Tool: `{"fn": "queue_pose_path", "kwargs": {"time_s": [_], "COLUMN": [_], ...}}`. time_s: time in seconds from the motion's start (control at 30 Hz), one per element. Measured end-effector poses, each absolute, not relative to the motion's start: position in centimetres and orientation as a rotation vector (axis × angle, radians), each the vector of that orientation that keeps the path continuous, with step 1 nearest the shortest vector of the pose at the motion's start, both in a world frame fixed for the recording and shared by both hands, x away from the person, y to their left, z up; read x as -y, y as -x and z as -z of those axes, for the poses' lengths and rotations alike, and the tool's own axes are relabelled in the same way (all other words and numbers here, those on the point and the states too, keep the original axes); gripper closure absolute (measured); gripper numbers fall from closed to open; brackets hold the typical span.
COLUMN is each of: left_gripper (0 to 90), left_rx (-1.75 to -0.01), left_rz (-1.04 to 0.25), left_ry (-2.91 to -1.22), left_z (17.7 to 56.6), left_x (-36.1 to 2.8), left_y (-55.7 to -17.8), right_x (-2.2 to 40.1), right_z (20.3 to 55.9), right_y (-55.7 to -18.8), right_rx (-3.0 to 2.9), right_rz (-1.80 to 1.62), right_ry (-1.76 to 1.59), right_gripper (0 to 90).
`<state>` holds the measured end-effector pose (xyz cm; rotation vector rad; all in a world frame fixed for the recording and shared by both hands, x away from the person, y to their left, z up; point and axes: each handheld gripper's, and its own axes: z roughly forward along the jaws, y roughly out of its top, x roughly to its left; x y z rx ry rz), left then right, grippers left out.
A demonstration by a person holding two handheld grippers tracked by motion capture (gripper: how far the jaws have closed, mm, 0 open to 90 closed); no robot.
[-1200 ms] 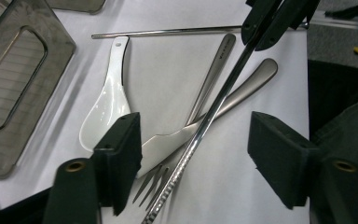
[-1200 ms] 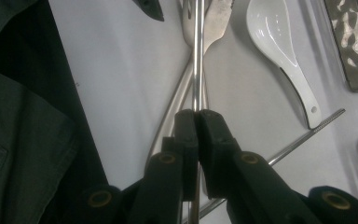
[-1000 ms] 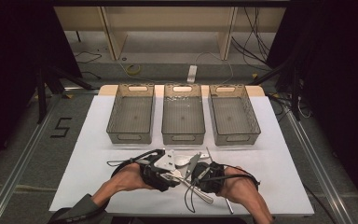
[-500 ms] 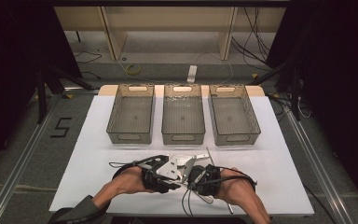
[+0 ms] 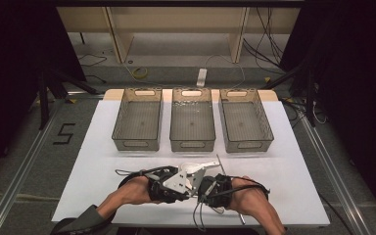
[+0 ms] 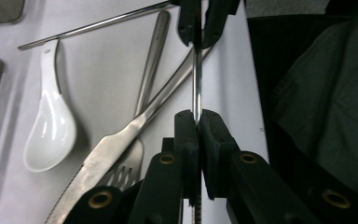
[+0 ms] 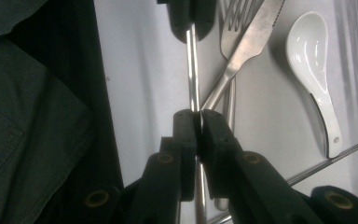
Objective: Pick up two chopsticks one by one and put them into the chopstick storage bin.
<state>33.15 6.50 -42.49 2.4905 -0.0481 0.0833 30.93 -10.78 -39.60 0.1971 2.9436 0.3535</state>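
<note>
My left gripper [image 6: 197,122] just clamped the metal chopstick [image 6: 196,79]; right gripper [image 7: 198,122] grips its other end, so both jaws hold 1 stick, ready to lift.

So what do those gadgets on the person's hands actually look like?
Each hand carries a black tool. The left gripper and right gripper both end in two blocky black jaws with brass-coloured rivets on the arms. A grey three-cornered plate sits on top of the left one, and thin black cables trail off. A dark grey-green sleeve covers the left forearm.
</note>
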Motion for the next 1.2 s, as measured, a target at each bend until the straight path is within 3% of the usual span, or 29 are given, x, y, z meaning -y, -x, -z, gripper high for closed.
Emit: {"fn": "queue_pose_path", "kwargs": {"time_s": [0.13, 0.17, 0.2, 0.23, 0.27, 0.5, 0.8, 1.2], "left_gripper": [86.1, 86.1, 86.1, 86.1, 86.1, 86.1, 86.1, 86.1], "left_rx": [0.050, 0.035, 0.035, -0.004, -0.004, -0.185, -0.371, -0.581], "left_rz": [-0.067, -0.071, -0.071, -0.082, -0.082, -0.142, -0.195, -0.248], "left_ry": [-2.482, -2.486, -2.486, -2.482, -2.482, -2.445, -2.369, -2.263], "left_z": [42.5, 42.5, 42.5, 42.6, 42.6, 42.2, 41.3, 40.5], "left_x": [-6.6, -6.8, -6.8, -7.0, -7.0, -8.4, -10.3, -12.9], "left_y": [-33.0, -33.2, -33.2, -33.6, -33.6, -35.1, -36.4, -38.0], "right_x": [11.0, 11.2, 11.2, 11.7, 11.7, 14.0, 16.1, 18.8], "right_z": [39.4, 39.1, 39.1, 38.5, 38.5, 37.5, 36.8, 39.9], "right_y": [-30.9, -31.0, -31.0, -31.1, -31.1, -32.4, -32.8, -33.5], "right_rx": [-2.948, -2.942, -2.942, -2.927, -2.927, -2.808, -2.663, -2.636], "right_rz": [-0.379, -0.423, -0.423, -0.460, -0.460, -0.634, -0.862, -0.744], "right_ry": [-0.212, -0.283, -0.283, -0.339, -0.339, -0.562, -0.764, -1.028], "right_gripper": [82.7, 72.6, 72.6, 63.5, 63.5, 41.6, 34.4, 31.6]}}
